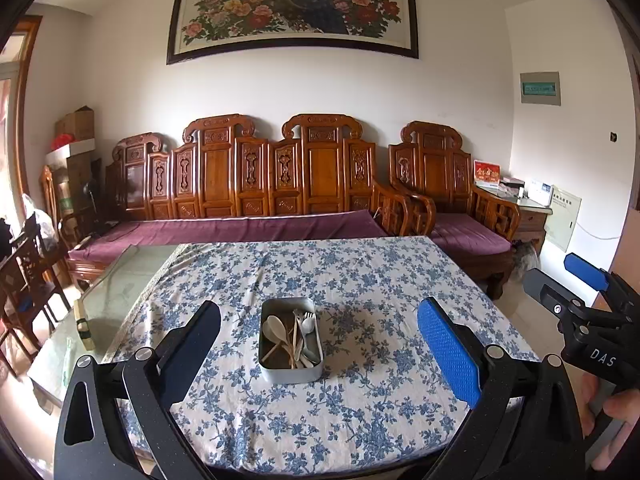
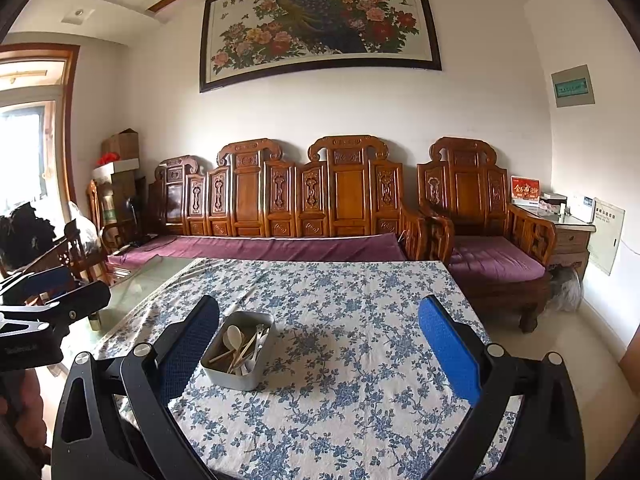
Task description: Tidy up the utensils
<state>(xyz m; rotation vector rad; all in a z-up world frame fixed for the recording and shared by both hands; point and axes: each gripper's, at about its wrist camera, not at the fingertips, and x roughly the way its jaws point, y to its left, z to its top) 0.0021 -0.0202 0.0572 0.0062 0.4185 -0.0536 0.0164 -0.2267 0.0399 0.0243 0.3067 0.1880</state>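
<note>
A grey rectangular metal box (image 1: 291, 372) stands on the table with the blue-flowered cloth (image 1: 360, 280). It holds several utensils (image 1: 294, 338): white spoons, a fork and wooden chopsticks. In the right wrist view the box (image 2: 236, 376) sits left of centre. My left gripper (image 1: 320, 316) is open and empty, held above the near table edge with the box between its fingers' line of sight. My right gripper (image 2: 320, 314) is open and empty, to the right of the box. The right gripper also shows in the left wrist view (image 1: 568, 276), and the left gripper shows in the right wrist view (image 2: 56, 284).
A bare glass table section (image 1: 116, 280) lies left of the cloth with a small bottle-like object (image 1: 83, 326) on it. A carved wooden sofa (image 1: 248, 184) with purple cushions stands behind the table. A wooden armchair (image 1: 452, 200) and side table (image 1: 528, 208) stand at the right.
</note>
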